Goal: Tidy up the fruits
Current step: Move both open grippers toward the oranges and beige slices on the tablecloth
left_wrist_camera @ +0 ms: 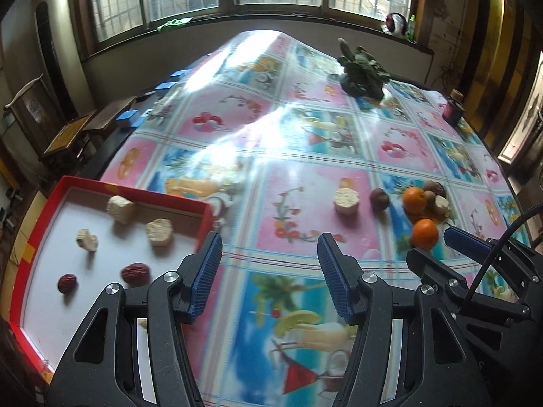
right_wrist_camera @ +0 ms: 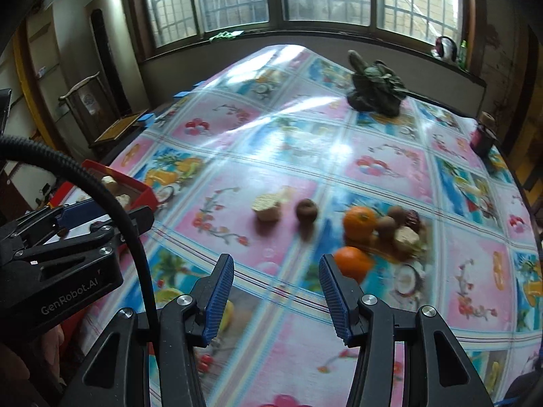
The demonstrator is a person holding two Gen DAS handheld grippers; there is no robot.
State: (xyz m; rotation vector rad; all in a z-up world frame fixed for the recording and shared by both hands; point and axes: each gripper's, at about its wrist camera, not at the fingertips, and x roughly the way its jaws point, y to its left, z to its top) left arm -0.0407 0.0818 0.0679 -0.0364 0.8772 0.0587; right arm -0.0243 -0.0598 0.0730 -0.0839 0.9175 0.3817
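- Red tray [left_wrist_camera: 35,210], far left on the table: we count three pale chunks and two dried red dates [left_wrist_camera: 135,273] already lying in it, so we judge the sorting partly done.
- Left gripper [left_wrist_camera: 269,273]: fingers spread wide and holding nothing, poised over the patterned tablecloth [left_wrist_camera: 237,129] just right of the tray's near corner.
- Pale chunk [left_wrist_camera: 346,200] and brown fruit [left_wrist_camera: 379,198]: side by side but apart, loose on a pink square in mid-table.
- Fruit cluster: two oranges [right_wrist_camera: 359,218], more brown fruits, one chunk and a dark date, bunched close together.
- Right gripper [right_wrist_camera: 276,290]: fingers spread, empty, the near orange [right_wrist_camera: 353,263] just beyond its right finger.
- Step in hand, by our judgement: between carries. Next we need one gripper to close around a loose piece and bring it leftward into the tray.
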